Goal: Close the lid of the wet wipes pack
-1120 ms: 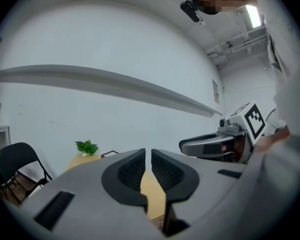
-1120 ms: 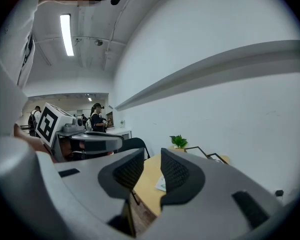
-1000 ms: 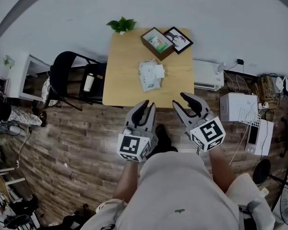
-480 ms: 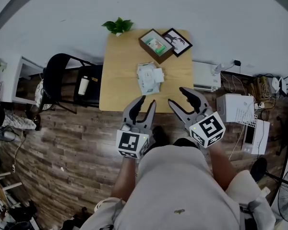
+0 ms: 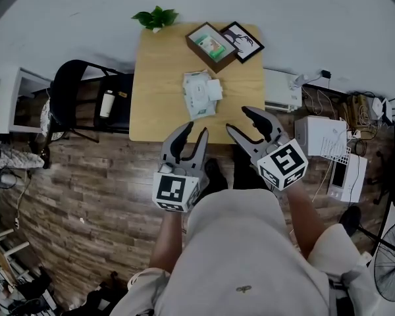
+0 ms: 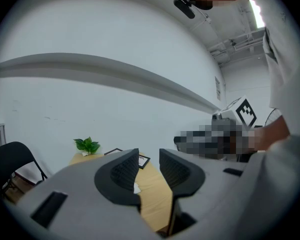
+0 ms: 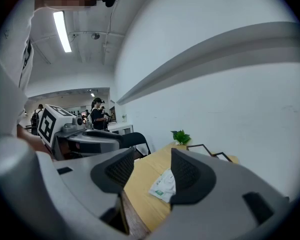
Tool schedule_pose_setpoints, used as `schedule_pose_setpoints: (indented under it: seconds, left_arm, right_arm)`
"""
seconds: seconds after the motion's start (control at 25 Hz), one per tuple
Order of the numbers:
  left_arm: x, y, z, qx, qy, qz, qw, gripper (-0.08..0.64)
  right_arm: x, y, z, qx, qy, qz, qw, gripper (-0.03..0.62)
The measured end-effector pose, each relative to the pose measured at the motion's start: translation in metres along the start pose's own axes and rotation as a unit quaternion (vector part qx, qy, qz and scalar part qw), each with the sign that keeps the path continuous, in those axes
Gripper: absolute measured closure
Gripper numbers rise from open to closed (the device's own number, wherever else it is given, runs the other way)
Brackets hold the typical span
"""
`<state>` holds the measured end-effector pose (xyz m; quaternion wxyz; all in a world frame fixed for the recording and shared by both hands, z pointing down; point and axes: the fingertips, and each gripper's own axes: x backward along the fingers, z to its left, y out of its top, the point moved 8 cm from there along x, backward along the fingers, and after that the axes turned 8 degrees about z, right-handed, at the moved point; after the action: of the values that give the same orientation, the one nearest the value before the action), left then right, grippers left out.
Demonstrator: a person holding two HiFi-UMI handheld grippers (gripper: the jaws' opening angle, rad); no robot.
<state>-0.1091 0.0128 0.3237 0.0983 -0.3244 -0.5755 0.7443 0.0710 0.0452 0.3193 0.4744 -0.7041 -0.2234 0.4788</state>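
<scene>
The wet wipes pack [image 5: 199, 95] lies flat in the middle of the wooden table [image 5: 161, 104], its white lid flap [image 5: 215, 89] folded open to the right. Both grippers hover at the table's near edge, short of the pack. My left gripper [image 5: 190, 135] has nothing between its jaws, which are opening. My right gripper [image 5: 242, 122] stands open and empty. Between the right jaws, in the right gripper view, the pack [image 7: 163, 186] lies ahead on the table. In the left gripper view only a white sliver of the pack [image 6: 136, 188] shows past the left jaw.
A brown box [image 5: 211, 47] and a black picture frame [image 5: 243, 41] sit at the table's far right corner, a potted plant [image 5: 156, 18] at the far left. A black chair [image 5: 72, 101] with a bottle [image 5: 106, 102] stands left of the table, white appliances [image 5: 326, 140] to its right.
The person has come closer to the table, so both grippers now reach its near edge. The jaws of both grippers have spread wider.
</scene>
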Motion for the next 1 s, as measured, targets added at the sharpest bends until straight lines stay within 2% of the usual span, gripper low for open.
schedule_pose_setpoints:
  seconds: [0.28, 0.48, 0.68, 1.0]
  left_arm:
    - [-0.015, 0.001, 0.011, 0.016, 0.027, 0.006, 0.9995, 0.443]
    - [-0.033, 0.004, 0.020, 0.029, 0.047, 0.010, 0.9984, 0.443]
    - [-0.052, 0.007, 0.023, 0.027, 0.081, 0.015, 0.9962, 0.443]
    - [-0.085, -0.003, 0.017, 0.059, 0.132, 0.031, 0.9890, 0.443]
  right_arm:
    - [-0.033, -0.008, -0.024, 0.015, 0.040, 0.031, 0.999, 0.376]
    - [-0.058, -0.012, -0.056, 0.050, 0.056, 0.061, 0.995, 0.376]
    - [-0.078, -0.020, -0.084, 0.086, 0.085, 0.083, 0.989, 0.376]
    - [-0.112, -0.039, -0.124, 0.140, 0.135, 0.111, 0.975, 0.376]
